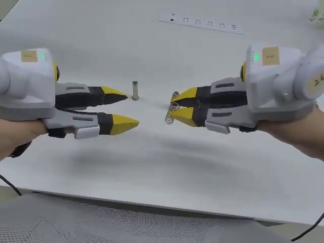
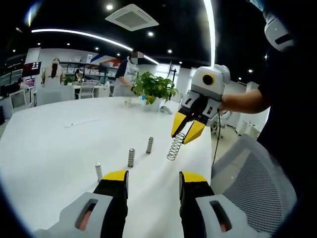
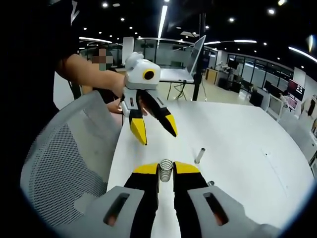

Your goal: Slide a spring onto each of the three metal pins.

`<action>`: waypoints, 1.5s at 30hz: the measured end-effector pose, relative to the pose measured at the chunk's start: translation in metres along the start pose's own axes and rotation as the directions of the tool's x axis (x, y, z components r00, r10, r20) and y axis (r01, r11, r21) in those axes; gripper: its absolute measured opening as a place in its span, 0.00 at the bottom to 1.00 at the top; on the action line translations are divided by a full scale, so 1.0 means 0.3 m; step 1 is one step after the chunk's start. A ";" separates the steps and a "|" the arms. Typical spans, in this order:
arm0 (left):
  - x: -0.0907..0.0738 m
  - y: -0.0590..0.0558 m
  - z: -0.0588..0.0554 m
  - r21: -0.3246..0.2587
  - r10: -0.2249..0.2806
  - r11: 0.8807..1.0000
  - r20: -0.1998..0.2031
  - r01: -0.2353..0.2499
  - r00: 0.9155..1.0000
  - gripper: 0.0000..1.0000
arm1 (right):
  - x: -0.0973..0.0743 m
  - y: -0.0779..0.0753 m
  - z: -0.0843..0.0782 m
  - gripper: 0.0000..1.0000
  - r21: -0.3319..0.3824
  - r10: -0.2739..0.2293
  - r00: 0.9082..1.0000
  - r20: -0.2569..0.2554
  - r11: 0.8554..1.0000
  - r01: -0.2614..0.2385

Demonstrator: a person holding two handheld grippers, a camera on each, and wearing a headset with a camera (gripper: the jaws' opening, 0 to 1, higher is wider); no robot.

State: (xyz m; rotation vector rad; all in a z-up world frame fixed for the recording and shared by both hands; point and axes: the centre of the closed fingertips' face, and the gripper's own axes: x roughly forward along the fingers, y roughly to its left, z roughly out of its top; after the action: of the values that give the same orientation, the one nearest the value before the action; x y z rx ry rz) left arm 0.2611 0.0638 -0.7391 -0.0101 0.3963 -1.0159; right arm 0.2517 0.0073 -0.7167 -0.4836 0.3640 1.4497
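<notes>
Right gripper (image 1: 178,107) clamped on spring (image 1: 172,114) near 1 end, right of centre in the head view, coils dangling free. Left gripper (image 1: 131,109) spread wide, empty, left of centre. Bare pin (image 1: 135,90) upright just above centre, apart from both. Likely trouble: loose coil end catching the pin top, tipping it, or spring flicking from the pinch.

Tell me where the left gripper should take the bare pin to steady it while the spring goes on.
Grip the bare pin low on its shaft, coming in level from the person's left with the open left gripper. It stands upright, and the spring, held in the right gripper, must probably drop over its top, so the upper part should stay free.
</notes>
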 end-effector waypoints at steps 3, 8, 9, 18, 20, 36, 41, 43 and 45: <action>-0.017 0.013 -0.012 -0.005 0.022 1.000 -0.005 -0.022 1.000 0.40 | 0.001 0.000 -0.001 0.08 -0.004 0.001 1.000 -0.007 1.000 -0.001; -0.044 0.036 -0.017 -0.021 0.054 0.998 -0.007 -0.054 0.999 0.47 | 0.005 -0.001 -0.007 0.08 0.002 0.006 1.000 -0.024 1.000 -0.006; -0.053 0.043 -0.016 -0.022 0.062 0.998 -0.003 -0.063 0.998 0.47 | 0.006 -0.002 -0.009 0.08 0.003 0.006 1.000 -0.027 1.000 -0.006; -0.096 0.088 -0.025 -0.033 0.126 0.992 0.004 -0.126 0.992 0.64 | 0.019 -0.004 -0.020 0.08 -0.014 0.014 0.999 -0.052 1.000 -0.015; -0.099 0.094 -0.026 -0.035 0.136 0.990 0.005 -0.135 0.991 0.68 | 0.022 -0.010 -0.020 0.08 -0.015 0.015 0.999 -0.052 1.000 -0.016; -0.130 0.132 -0.062 -0.014 0.194 0.981 0.004 -0.194 0.981 0.98 | 0.049 -0.025 -0.004 0.08 -0.023 0.017 0.998 -0.056 1.000 -0.018; -0.136 0.134 -0.060 -0.024 0.199 0.980 0.007 -0.199 0.980 0.98 | 0.065 -0.034 0.010 0.08 -0.021 0.016 0.998 -0.053 1.000 -0.017; -0.136 0.134 -0.058 -0.029 0.202 0.979 0.008 -0.202 0.979 0.98 | 0.073 -0.037 0.016 0.08 -0.022 0.017 0.998 -0.053 1.000 -0.018; -0.134 0.132 -0.053 -0.030 0.202 0.979 0.012 -0.201 0.979 0.98 | 0.082 -0.038 0.023 0.08 -0.023 0.022 0.998 -0.052 0.999 -0.023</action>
State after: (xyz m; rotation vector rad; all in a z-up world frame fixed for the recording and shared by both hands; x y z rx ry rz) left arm 0.2700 0.1211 -0.7487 -0.0035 0.3900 -0.8094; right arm 0.2651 0.0312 -0.7223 -0.5383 0.3950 1.4667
